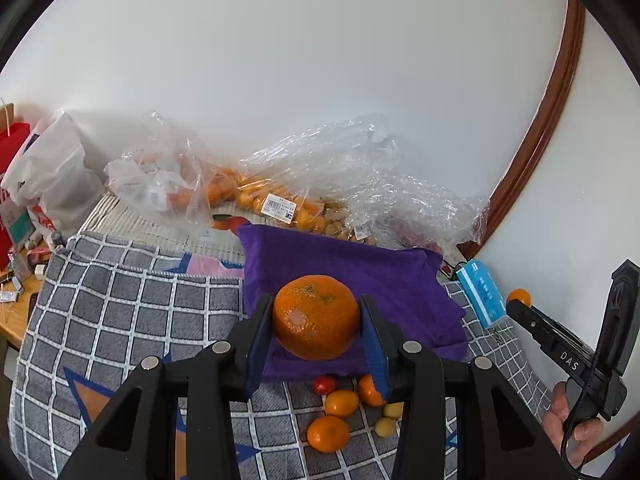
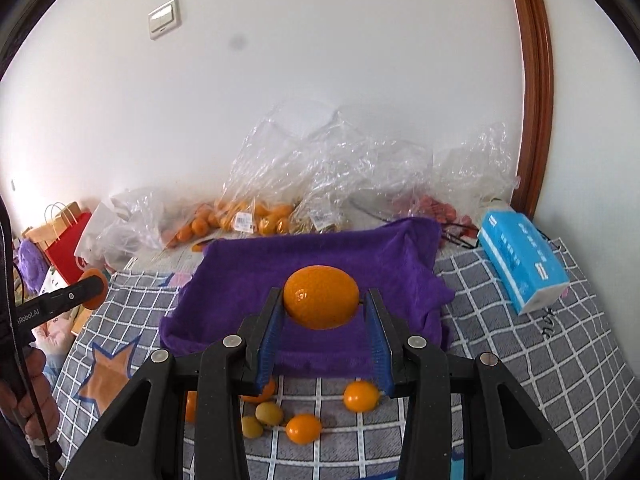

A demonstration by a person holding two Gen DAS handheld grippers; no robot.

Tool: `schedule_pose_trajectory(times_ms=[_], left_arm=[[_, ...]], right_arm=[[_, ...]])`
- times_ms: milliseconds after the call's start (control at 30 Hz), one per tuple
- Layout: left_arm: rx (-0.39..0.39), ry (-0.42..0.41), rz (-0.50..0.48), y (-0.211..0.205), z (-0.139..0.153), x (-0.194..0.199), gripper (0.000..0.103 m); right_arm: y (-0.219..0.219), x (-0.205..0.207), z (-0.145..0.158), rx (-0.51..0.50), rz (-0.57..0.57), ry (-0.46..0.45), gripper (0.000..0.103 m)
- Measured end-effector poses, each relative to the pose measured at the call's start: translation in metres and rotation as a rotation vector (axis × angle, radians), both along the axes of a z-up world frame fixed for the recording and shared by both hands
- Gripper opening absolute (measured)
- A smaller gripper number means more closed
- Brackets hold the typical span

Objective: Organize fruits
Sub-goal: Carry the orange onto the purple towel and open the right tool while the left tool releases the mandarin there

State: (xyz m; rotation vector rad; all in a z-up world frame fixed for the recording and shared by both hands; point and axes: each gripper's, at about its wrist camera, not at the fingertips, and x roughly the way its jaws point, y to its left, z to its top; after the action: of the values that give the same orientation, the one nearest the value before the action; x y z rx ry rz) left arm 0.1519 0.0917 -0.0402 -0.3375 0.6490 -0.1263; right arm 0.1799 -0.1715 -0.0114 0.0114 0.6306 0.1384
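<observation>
Both tools are gripping fruit: left tool (image 1: 317,320) an orange (image 1: 316,317), right tool (image 2: 322,308) a mandarin (image 2: 321,296); purple towel (image 2: 320,252) is lying just beyond, mid-frame.

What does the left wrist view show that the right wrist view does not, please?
Only the left wrist view shows the left gripper gripping a mandarin and a small red fruit. Only the right wrist view shows a wall switch and the right gripper gripping a smooth orange fruit. Both show the purple cloth, the blue tissue pack and the plastic bags.
</observation>
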Motion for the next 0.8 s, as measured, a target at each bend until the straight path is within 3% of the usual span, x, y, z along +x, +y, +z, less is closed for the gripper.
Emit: schedule_pose_trajectory(times_ms=[400, 800], left_arm=[[0.003, 0.034, -0.008, 0.001, 0.004, 0.05, 0.04], [0.024, 0.093, -0.021, -0.007, -0.024, 0.109, 0.04]], right_arm=[[0.008, 0.051, 0.007, -0.003, 0.005, -0.03, 0.04], [0.009, 0.107, -0.024, -0.015, 0.01, 0.005, 0.04]])
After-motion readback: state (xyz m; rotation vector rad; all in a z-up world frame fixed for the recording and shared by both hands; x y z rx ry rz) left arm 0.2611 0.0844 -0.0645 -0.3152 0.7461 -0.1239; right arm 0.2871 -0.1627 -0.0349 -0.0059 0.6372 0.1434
